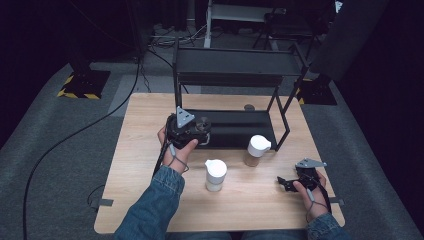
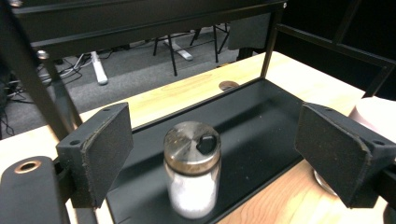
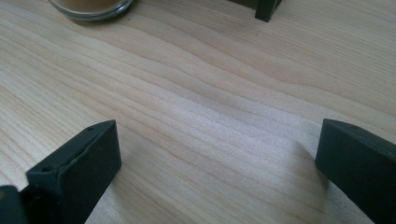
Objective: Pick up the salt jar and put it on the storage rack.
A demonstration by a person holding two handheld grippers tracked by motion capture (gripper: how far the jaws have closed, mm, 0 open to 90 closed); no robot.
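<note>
With my left gripper (image 2: 210, 154) spread wide around the metal-capped shaker (image 2: 192, 170) on the black shelf's (image 2: 261, 112) near-left edge, I'd center before closing, while my right gripper (image 3: 215, 172) idles wide, empty.

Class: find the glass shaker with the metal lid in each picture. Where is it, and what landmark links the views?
High view: the glass shaker with the metal lid stands on the black shelf tray, by the left hand-held gripper.
Left gripper view: bottom centre, between open jaws.
Right gripper view: not in it.
Shared landmark: the wooden table.
</note>
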